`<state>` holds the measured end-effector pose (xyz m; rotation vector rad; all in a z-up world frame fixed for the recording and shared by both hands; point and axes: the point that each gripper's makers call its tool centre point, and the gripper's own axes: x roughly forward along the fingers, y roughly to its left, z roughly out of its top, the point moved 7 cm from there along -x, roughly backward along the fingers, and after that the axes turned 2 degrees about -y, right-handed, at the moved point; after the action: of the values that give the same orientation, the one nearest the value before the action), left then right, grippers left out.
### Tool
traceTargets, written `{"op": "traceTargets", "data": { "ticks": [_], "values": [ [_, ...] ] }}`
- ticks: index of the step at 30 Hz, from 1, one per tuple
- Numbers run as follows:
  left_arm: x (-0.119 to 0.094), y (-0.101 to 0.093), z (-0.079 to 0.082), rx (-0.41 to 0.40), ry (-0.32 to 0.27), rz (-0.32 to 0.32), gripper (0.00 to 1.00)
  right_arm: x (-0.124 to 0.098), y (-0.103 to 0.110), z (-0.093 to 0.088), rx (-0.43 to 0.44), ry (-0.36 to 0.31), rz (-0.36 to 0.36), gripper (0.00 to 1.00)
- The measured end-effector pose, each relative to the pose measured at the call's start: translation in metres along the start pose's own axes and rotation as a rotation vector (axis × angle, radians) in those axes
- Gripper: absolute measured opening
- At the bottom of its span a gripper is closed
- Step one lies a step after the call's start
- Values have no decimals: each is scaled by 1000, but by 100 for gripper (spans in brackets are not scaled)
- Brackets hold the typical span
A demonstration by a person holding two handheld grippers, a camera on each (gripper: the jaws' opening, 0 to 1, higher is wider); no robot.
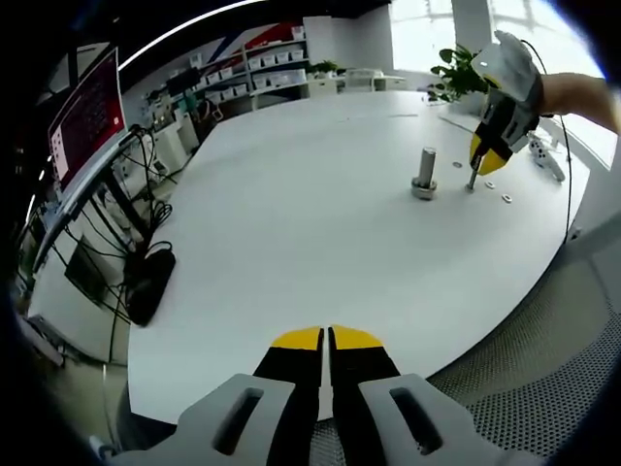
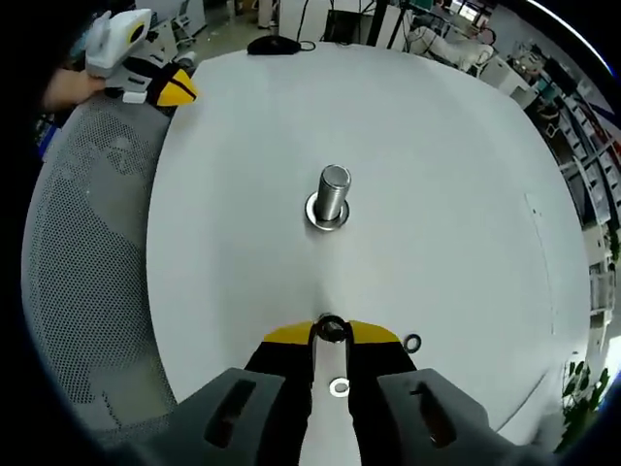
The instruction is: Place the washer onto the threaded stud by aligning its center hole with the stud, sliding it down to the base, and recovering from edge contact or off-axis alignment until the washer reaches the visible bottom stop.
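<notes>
Right gripper (image 2: 331, 331) seems to pinch a washer (image 2: 331, 328); stud (image 2: 332, 197) at twelve o'clock. Left gripper (image 1: 326, 338) pressed together. Risk: thin grip slips, washer catches threads.

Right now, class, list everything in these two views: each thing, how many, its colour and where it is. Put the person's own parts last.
Table: one, white, round, under everything.
Stud: one, silver, upright mid-table, a ring at its base.
Washers: three, silver; one at the right gripper's tips, one on the table between its fingers, one beside them.
Chair: one, grey mesh, at the table edge.
Monitor: one, red screen, off the table.
Shelves: white, with bins, far wall.
Plant: one, green, far table edge.
Left gripper: yellow-black, shut, near table edge.
Right gripper: yellow-black, holding a washer.
Hand: gloved, on the right gripper.
</notes>
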<state>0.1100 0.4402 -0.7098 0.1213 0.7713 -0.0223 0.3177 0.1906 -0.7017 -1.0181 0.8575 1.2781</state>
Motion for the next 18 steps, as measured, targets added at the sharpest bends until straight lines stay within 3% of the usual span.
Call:
{"op": "traceTargets", "data": {
  "ticks": [12, 14, 17, 18],
  "values": [
    [0, 0, 0, 2, -2, -1, 0, 22, 6, -2, 17, 34, 37, 13],
    [1, 1, -1, 1, 1, 1, 0, 25, 12, -3, 8, 19, 83, 15],
    [0, 1, 0, 0, 1, 1, 0, 27, 14, -5, 25, -4, 43, 33],
    [1, 1, 0, 1, 1, 1, 0, 26, 15, -6, 45, -9, 38, 32]
  ]
}}
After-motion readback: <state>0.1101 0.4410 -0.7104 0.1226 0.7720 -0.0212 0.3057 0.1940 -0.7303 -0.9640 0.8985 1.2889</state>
